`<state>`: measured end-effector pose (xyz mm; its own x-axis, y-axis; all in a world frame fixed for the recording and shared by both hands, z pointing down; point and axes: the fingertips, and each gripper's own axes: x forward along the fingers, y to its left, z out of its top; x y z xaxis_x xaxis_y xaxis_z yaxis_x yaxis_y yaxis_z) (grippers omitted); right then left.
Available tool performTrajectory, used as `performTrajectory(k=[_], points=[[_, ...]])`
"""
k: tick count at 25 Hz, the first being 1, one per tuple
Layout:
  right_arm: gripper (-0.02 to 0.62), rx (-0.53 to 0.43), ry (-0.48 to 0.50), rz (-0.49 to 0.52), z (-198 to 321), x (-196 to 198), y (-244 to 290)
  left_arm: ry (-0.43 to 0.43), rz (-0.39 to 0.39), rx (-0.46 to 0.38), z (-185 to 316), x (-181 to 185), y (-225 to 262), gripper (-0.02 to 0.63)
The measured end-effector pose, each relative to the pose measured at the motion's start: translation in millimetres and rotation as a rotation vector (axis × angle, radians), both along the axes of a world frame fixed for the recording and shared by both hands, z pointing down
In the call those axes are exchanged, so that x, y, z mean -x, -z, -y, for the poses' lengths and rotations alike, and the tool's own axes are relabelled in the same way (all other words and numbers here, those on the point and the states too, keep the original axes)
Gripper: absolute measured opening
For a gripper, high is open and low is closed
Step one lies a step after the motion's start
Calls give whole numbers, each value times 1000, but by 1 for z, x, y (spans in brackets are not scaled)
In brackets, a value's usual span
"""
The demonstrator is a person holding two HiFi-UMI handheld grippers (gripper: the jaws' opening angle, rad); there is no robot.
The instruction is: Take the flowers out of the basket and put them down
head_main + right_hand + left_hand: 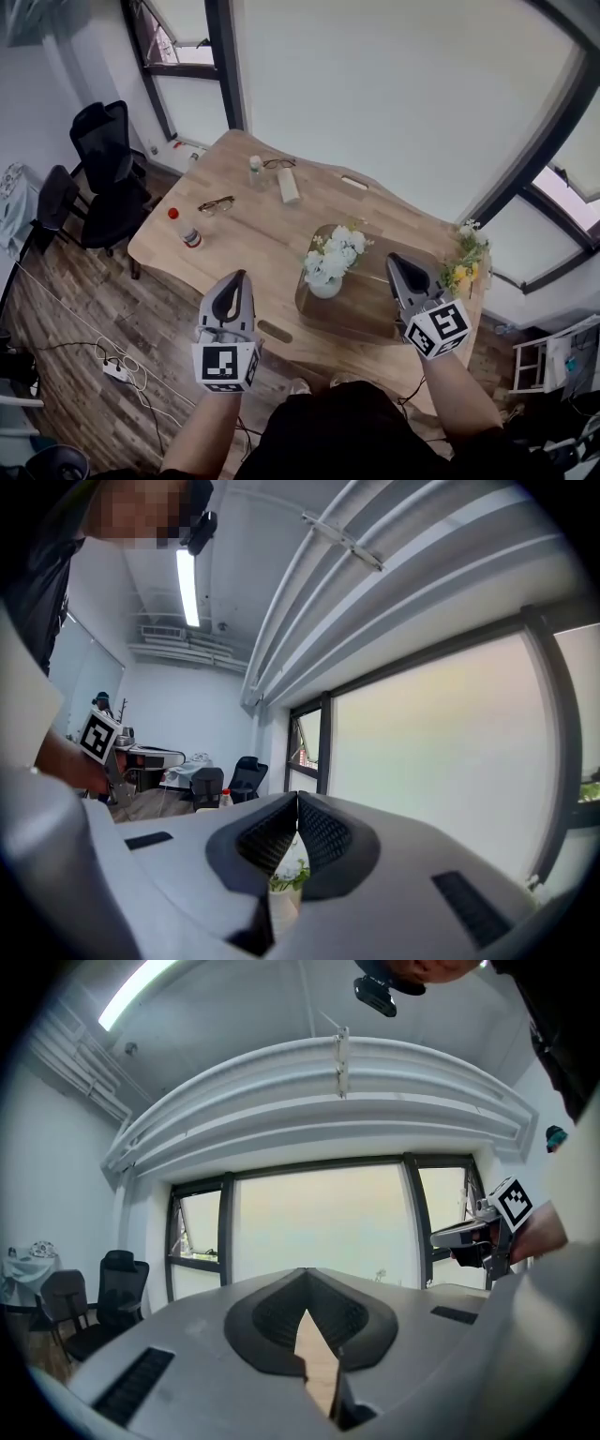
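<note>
Task not begun: white flowers (334, 255) sit in basket (366, 314) near tabletop's right edge. My left gripper (241, 276) and right gripper (393, 258) both closed, holding nothing, above near edge.

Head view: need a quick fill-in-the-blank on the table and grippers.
The left gripper and right gripper both have ___ jaws and hold nothing.
The flowers in the vase on the dark tray are ___.
The bottle near the table's left edge has a ___ cap.
Missing words: shut; white; red.

Office: swivel chairs (105, 155), wooden table (258, 239)
</note>
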<state>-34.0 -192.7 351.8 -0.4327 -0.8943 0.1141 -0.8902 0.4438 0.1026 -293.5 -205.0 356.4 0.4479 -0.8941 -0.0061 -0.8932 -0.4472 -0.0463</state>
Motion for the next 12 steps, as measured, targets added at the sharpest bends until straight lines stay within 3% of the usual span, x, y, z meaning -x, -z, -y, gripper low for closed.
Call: performTrajectory(k=[5, 12], points=[[23, -36, 24, -43, 11, 0, 0, -34, -4, -16, 12, -23, 3, 0], [23, -27, 70, 1, 33, -9, -16, -33, 9, 21, 30, -48, -9, 0]])
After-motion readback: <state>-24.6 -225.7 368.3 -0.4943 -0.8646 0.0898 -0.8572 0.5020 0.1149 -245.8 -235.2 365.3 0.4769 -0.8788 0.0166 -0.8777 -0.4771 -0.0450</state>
